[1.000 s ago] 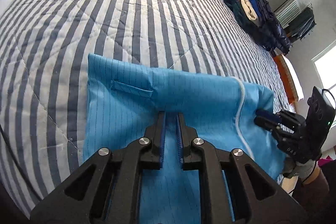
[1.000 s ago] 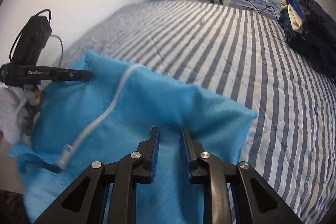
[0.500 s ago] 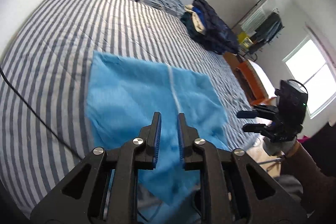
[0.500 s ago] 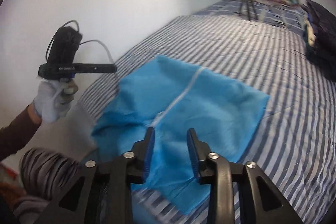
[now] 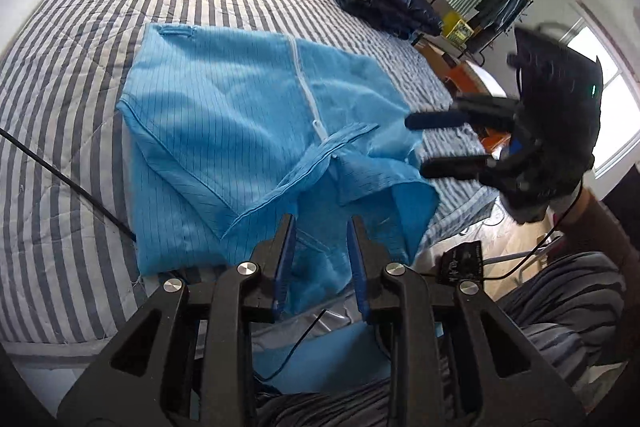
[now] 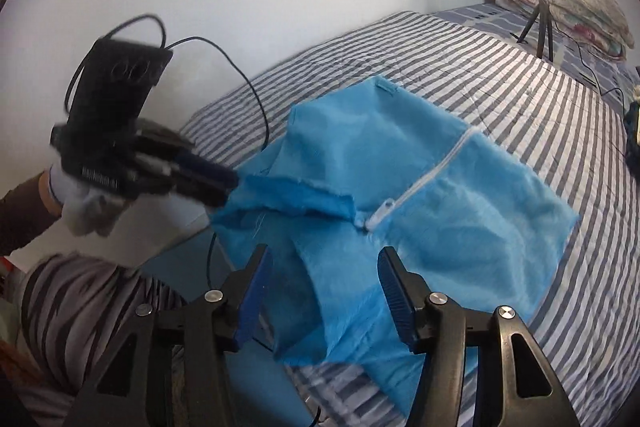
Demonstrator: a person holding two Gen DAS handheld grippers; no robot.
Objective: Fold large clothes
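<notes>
Garment (image 5: pixel 224 131) hangs off bed (image 5: pixel 60 107) near edge; may slide off. Left gripper (image 5: pixel 320 227) & right gripper (image 6: pixel 324 263) both wide, empty.

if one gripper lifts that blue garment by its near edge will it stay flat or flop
Probably flop: the blue garment already creases and drapes limply over the bed edge. It looks thin, so likely light. The white zipper may stiffen that line slightly.

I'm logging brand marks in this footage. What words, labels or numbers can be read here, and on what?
No text is legible.
White lettering on the left gripper: blurred by motion.
Print on the yellow box: too small.
Markings on the small black box: too small.
</notes>
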